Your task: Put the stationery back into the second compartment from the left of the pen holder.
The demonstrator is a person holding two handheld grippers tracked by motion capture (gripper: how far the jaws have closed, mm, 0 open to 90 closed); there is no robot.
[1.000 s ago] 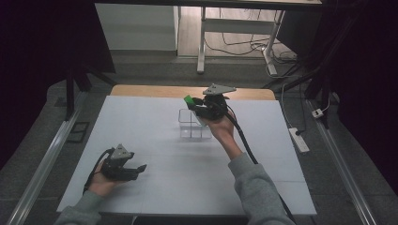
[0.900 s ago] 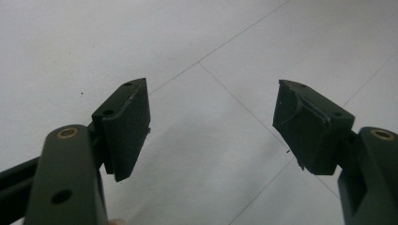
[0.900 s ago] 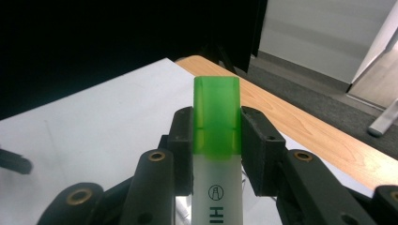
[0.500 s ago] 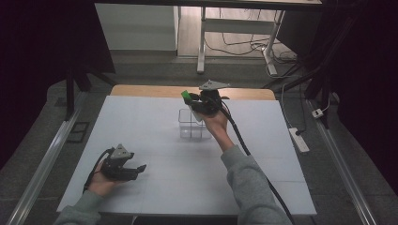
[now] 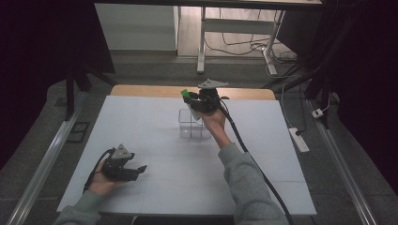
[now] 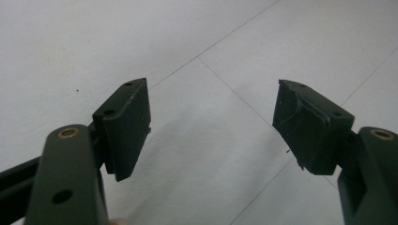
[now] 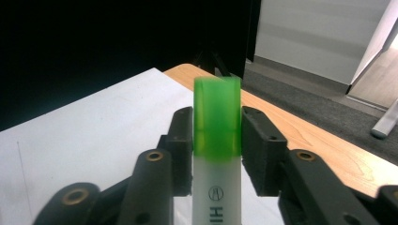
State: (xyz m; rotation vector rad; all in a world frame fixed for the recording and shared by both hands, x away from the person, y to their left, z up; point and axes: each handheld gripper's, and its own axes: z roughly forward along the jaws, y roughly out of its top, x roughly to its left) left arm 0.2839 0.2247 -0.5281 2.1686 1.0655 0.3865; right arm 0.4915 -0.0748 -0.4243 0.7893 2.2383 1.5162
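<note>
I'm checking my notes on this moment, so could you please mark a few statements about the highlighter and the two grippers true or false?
1. The highlighter has a green cap. True.
2. The highlighter stands between the right gripper's jaws. True.
3. The left gripper holds a pen. False: its jaws are open over the bare white table.
4. The clear container lies beside the left gripper. False: it sits under the right gripper.

Left gripper rests low by the table's near-left edge, jaws wide apart, nothing between them. Right gripper is held out on an extended arm; jaws have just been opening, a marker between them.
</note>
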